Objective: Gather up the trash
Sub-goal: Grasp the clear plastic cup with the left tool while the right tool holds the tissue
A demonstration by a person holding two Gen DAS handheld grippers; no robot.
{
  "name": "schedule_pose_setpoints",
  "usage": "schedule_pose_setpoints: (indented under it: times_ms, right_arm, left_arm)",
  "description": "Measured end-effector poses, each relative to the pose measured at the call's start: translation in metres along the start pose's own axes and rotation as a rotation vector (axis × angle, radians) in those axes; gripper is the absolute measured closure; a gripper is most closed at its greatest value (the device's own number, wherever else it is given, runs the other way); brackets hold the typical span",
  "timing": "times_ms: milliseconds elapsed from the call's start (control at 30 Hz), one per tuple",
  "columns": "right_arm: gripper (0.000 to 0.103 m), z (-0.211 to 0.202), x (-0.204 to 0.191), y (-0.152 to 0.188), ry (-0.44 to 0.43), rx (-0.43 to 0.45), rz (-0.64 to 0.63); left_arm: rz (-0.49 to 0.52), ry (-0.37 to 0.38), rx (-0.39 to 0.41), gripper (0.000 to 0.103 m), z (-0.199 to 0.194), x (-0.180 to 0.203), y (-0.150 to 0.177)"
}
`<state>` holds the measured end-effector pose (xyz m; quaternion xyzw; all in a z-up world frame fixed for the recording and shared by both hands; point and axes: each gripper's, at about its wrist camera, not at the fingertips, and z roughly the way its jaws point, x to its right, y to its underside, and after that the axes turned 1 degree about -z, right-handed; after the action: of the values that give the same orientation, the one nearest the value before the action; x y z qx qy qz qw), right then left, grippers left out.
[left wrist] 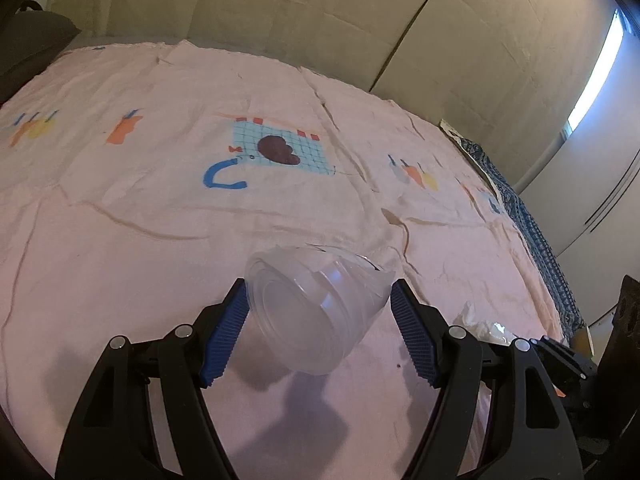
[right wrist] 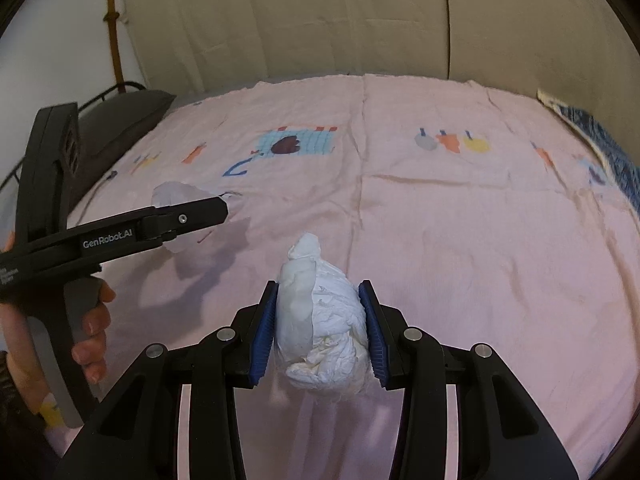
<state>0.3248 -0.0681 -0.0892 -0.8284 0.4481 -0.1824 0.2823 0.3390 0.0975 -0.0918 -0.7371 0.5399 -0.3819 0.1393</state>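
My left gripper (left wrist: 316, 292) is shut on a crushed clear plastic cup (left wrist: 316, 308), held tilted a little above the pink bedsheet (left wrist: 160, 240). My right gripper (right wrist: 318, 300) is shut on a crumpled white tissue wad (right wrist: 332, 332), also held above the sheet. In the right wrist view the left gripper (right wrist: 216, 210) reaches in from the left with the cup (right wrist: 172, 196) partly hidden behind its finger. In the left wrist view the tissue wad (left wrist: 484, 324) shows at the lower right beside the right gripper's body.
The sheet (right wrist: 440, 220) has cartoon prints and a dark brown stain (left wrist: 278, 150) on a blue checked patch. A beige cardboard wall (left wrist: 320, 20) stands behind the bed. A dark pillow (right wrist: 120, 128) lies at the left; a blue patterned cloth (left wrist: 532, 232) runs along the right edge.
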Motion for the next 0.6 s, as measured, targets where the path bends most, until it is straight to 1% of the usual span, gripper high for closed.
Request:
schedule_pose_setpoints:
  times_ms: [200, 433, 600]
  right_arm:
    - [0.065, -0.016, -0.007, 0.012, 0.000, 0.028, 0.009]
    - [0.065, -0.040, -0.018, 0.025, 0.015, 0.048, -0.013]
    - [0.065, -0.060, -0.020, 0.040, 0.012, 0.051, 0.000]
  left_arm:
    - [0.007, -0.034, 0.013, 0.031, -0.023, 0.003, 0.015]
    - [0.013, -0.029, 0.008, 0.031, -0.046, 0.014, 0.032]
    - [0.031, -0.033, 0.006, 0.031, -0.066, 0.021, 0.051]
